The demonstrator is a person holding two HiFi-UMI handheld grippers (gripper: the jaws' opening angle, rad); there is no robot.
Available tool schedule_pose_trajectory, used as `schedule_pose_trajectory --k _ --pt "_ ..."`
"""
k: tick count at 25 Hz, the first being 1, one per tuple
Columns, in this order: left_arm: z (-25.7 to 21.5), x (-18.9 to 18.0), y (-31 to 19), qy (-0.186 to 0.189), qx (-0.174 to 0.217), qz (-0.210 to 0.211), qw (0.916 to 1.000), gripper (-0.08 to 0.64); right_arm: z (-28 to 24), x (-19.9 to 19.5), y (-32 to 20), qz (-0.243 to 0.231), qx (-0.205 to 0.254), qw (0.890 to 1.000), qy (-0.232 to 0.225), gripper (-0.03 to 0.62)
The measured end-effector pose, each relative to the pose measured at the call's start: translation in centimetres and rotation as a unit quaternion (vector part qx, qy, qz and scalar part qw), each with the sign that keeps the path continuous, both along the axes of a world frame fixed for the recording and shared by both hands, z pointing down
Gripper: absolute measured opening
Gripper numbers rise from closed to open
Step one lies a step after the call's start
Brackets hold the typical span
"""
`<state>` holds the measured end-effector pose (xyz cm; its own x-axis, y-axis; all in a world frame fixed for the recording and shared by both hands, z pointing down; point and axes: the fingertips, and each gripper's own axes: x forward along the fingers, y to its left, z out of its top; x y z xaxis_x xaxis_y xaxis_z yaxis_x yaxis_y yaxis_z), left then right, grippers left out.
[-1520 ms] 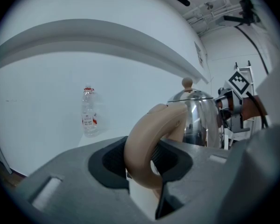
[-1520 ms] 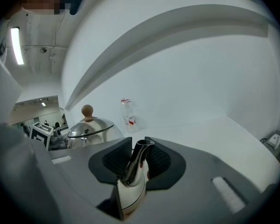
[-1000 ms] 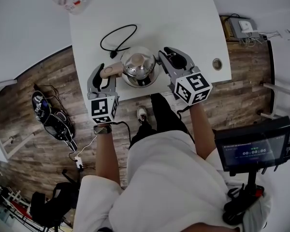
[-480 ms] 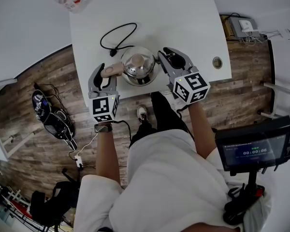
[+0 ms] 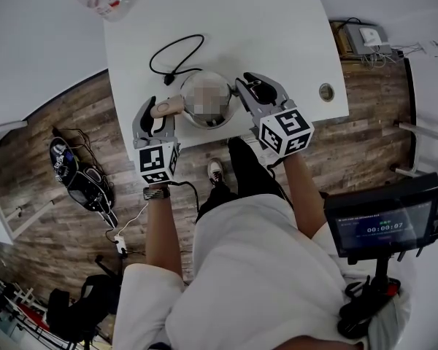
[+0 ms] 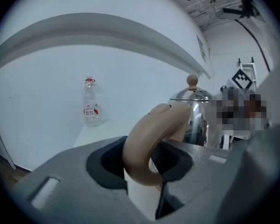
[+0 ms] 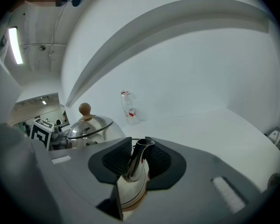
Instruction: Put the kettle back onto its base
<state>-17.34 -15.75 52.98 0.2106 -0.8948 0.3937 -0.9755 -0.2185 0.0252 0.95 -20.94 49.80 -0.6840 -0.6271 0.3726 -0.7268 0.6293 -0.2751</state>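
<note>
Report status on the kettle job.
Left hand-held gripper clamped on handle, right hand-held gripper on spout. Kettle upright at table near edge, base unseen. Cord looped beyond it.

**Both grippers clamped, arms reaching forward**

Left gripper (image 5: 156,115): jaws closed on the kettle handle (image 6: 151,134), which stands between the pads and rises above them. Right gripper (image 5: 252,90): jaws closed on the kettle spout (image 7: 136,158), pinched between the ribbed pads. Both grippers point forward and slightly downward. Left forearm (image 5: 158,232) and right forearm (image 5: 304,188) extend ahead of the torso, roughly parallel.
</note>
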Motion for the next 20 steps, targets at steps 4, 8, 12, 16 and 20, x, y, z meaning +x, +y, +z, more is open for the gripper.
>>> schedule_pose_trajectory --k 4,8,12,16,20 --pt "0.3 -0.1 -0.1 0.003 -0.002 -0.003 1.0 0.143 0.2 -0.1 0.2 -0.001 -0.001 1.0 0.003 0.092" --pt "0.8 -0.1 0.2 0.008 -0.002 -0.005 1.0 0.147 0.4 -0.1 0.5 -0.003 0.0 1.0 0.006 0.092" --pt "1.0 -0.2 0.2 0.014 -0.001 -0.011 0.9998 0.149 0.6 -0.2 0.5 -0.003 0.0 1.0 0.01 0.092" --pt "1.4 -0.2 -0.1 0.021 -0.003 -0.015 0.9997 0.153 1.0 -0.2 0.4 -0.005 -0.006 1.0 0.015 0.104" --pt "1.3 -0.3 0.0 0.022 -0.007 -0.028 0.9994 0.172 0.9 0.1 0.4 -0.004 -0.011 1.0 0.019 0.121"
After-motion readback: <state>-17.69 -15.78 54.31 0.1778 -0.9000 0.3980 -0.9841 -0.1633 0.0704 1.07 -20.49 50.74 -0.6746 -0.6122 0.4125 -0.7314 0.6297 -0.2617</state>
